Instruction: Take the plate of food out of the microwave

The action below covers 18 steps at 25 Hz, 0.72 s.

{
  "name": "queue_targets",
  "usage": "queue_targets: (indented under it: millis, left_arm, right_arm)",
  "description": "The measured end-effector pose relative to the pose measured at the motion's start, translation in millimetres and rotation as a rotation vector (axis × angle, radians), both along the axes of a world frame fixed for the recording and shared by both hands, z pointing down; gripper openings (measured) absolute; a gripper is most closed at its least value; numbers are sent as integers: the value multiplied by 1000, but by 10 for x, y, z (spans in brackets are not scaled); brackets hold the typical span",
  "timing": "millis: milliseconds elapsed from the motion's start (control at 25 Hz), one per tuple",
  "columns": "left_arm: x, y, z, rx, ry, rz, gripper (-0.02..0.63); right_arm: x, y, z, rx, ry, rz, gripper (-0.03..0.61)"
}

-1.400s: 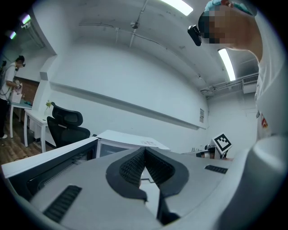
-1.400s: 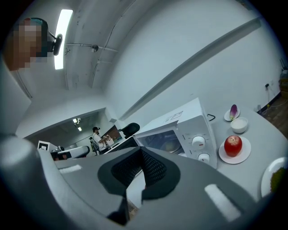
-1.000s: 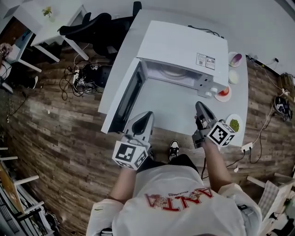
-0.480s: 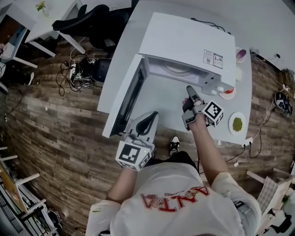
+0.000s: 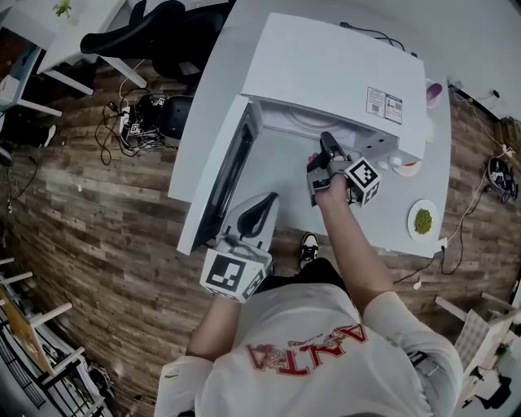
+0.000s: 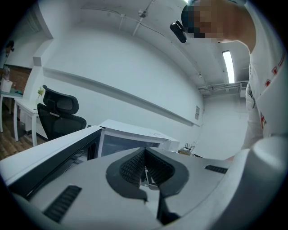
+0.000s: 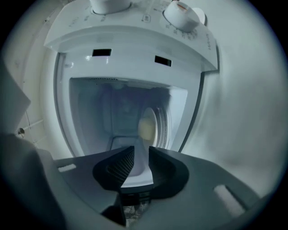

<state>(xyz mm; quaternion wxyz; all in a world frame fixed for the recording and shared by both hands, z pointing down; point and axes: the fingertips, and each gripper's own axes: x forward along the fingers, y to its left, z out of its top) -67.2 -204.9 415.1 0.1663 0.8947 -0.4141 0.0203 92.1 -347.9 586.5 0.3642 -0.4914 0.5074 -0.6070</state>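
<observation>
Cabling [image 5: 138, 130] is seen tangled on the plank floor at far left, near a black office chair [image 5: 134, 32]. Next comes the white table [image 5: 281, 191], on which the microwave [image 5: 326, 65] is set. Its door [image 5: 218, 186] is swung wide open to the left.

The left gripper [image 5: 262, 202] is held low, just beside the door's outer end. In the left gripper view its jaws are seen drawn together at the tips, with nothing between them.

The right gripper [image 5: 326, 140] is held at the mouth of the oven cavity, rolled onto its side. Its jaws have just been opening and are parted a little; the gap is empty. Beyond them, in the right gripper view, the plate of food [image 7: 147, 126] is seen inside the cavity, apart from the jaws, with something pale yellow on it. A white knob [image 7: 182, 11] is noted on the control panel.

At far right on the table a small plate of green food [image 5: 422, 220] is placed, apart from the microwave.
</observation>
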Motion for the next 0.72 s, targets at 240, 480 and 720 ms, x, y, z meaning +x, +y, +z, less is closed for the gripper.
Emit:
queue_targets:
  millis: [240, 480, 720]
  left_arm:
    - [26, -41, 43, -21, 7, 2, 8]
    - [58, -99, 113, -38, 16, 17, 8]
    - [89, -115, 116, -49, 39, 27, 9]
  right_arm:
    - [32, -237, 160, -40, -9, 46, 91]
    - [92, -349, 332, -89, -4, 88, 91]
    - [128, -412, 349, -101, -8, 118, 80]
